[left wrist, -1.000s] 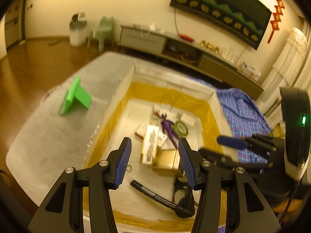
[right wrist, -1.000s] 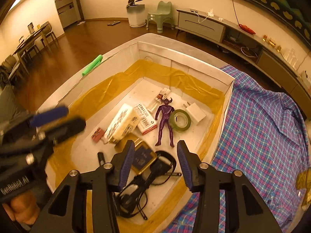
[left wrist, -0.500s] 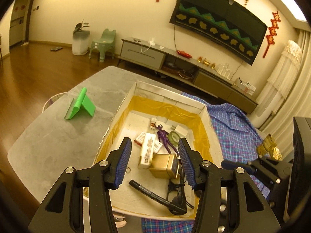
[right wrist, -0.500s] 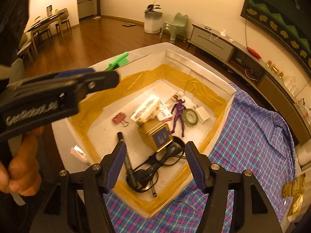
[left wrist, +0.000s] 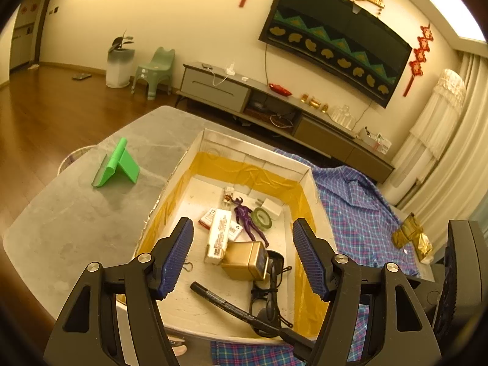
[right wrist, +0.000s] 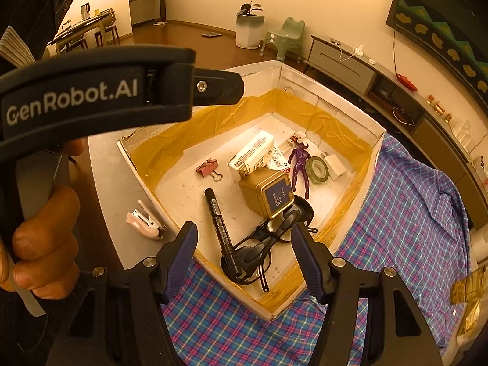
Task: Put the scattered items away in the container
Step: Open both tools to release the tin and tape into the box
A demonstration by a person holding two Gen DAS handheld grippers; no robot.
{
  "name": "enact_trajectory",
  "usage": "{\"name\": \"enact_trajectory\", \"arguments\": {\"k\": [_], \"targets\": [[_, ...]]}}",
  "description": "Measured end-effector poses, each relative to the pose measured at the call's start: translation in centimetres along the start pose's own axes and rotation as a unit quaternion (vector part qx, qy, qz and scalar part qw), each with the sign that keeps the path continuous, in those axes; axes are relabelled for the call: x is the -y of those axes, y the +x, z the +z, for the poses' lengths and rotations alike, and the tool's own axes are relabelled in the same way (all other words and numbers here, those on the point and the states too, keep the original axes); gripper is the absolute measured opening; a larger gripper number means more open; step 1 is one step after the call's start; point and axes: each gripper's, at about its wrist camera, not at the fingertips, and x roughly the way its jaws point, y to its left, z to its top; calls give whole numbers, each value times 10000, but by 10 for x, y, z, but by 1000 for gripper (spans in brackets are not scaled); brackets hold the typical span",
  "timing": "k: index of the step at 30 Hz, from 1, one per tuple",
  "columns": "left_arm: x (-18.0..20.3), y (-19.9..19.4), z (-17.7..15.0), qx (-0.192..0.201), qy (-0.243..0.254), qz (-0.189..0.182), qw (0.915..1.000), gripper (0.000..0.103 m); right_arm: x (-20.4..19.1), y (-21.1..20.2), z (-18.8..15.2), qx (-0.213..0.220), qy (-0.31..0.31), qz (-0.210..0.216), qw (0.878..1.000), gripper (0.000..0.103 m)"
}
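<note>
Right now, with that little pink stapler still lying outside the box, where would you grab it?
Grip the pink stapler across its narrow sides near the middle, coming straight down from above. It lies flat on the table beside the box wall with its jaw slightly open, so pinching top-to-bottom would probably just squeeze it shut.

Gold tin (right wrist: 268, 192), purple figurine (right wrist: 300, 164), green stand (left wrist: 117, 164), plaid cloth (right wrist: 405, 213)

Home living room: wall television (left wrist: 332, 39), media console (left wrist: 274, 106)
</note>
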Motion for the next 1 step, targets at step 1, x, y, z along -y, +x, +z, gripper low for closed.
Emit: {"name": "enact_trajectory", "arguments": {"k": [1], "targets": [[1,1,0,-23,3,0,10000,71,0,0,0,1,18,10,10000,65]]}}
